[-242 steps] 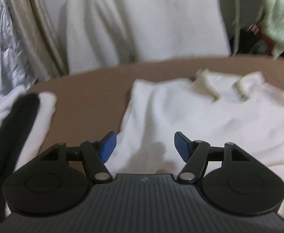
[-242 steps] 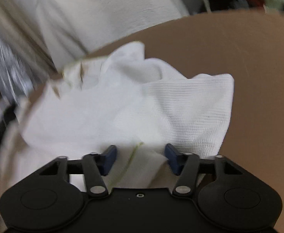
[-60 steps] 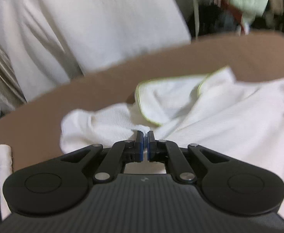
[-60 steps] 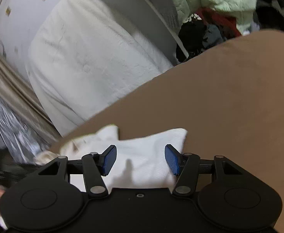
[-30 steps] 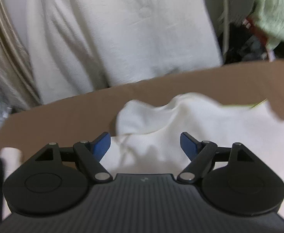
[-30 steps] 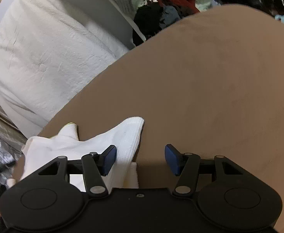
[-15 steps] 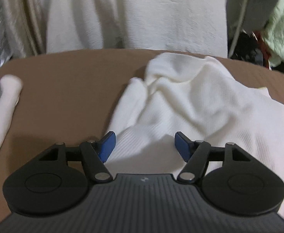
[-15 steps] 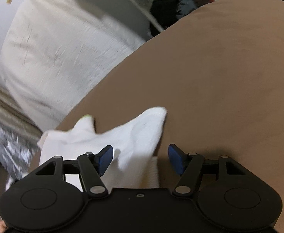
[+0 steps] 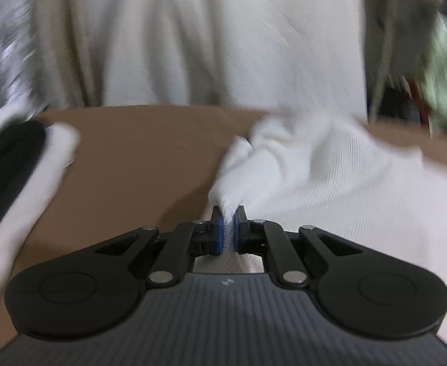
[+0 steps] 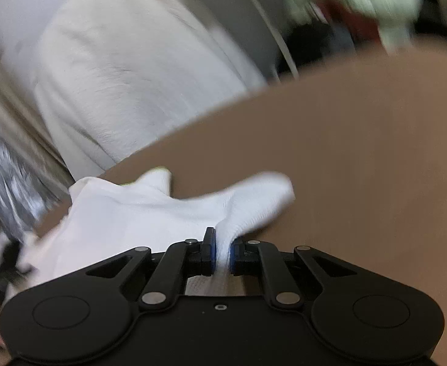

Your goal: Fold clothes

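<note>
The left gripper (image 9: 228, 228) is pinching a near fold of the white garment (image 9: 330, 183) with its jaws pressed together on the cloth, and the right gripper (image 10: 221, 256) is doing the same, its jaws nearly closed on a bunch of the fabric. The garment is lying crumpled on the brown tabletop (image 10: 360, 167). Only the left view is showing a black and white cloth (image 9: 12, 177) at the left edge, while only the right view is showing the wide bare tabletop to the right.

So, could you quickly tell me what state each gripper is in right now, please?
Left gripper: closed, pinching a fold of the white ribbed garment.
Right gripper: closed on the same garment.
</note>
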Available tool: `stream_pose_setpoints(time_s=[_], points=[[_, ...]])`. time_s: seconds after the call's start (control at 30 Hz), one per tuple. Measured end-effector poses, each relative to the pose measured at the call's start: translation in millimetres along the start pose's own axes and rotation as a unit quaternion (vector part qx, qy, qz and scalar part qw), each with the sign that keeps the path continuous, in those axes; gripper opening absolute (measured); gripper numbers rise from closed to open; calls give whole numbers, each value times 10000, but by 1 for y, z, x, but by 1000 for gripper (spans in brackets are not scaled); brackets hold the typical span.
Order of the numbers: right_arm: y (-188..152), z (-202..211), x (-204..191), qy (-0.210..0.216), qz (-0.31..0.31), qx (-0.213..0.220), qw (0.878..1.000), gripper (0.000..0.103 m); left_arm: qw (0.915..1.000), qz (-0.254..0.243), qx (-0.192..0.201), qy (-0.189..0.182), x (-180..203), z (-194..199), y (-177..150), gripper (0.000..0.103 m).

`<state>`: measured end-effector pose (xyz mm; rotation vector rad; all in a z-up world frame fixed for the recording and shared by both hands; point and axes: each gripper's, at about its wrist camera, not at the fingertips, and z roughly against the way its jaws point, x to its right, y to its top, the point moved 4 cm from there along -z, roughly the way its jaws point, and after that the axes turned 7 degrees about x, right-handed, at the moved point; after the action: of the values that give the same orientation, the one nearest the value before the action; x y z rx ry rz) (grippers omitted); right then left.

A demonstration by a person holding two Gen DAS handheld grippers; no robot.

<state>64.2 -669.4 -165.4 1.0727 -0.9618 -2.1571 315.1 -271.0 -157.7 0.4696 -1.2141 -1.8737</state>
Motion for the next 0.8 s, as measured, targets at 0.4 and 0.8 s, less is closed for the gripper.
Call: stream_pose_setpoints(time_s=[0.4,0.8], points=[[-13,-20,29,-1114,-349,-366,9925,34,9876,884,-993,830,-22,-5,-44,62],[-66,63,15,-216,-2533,-1210,9595,70,9034,4051,-1281,-586,-61,38,-104,70]])
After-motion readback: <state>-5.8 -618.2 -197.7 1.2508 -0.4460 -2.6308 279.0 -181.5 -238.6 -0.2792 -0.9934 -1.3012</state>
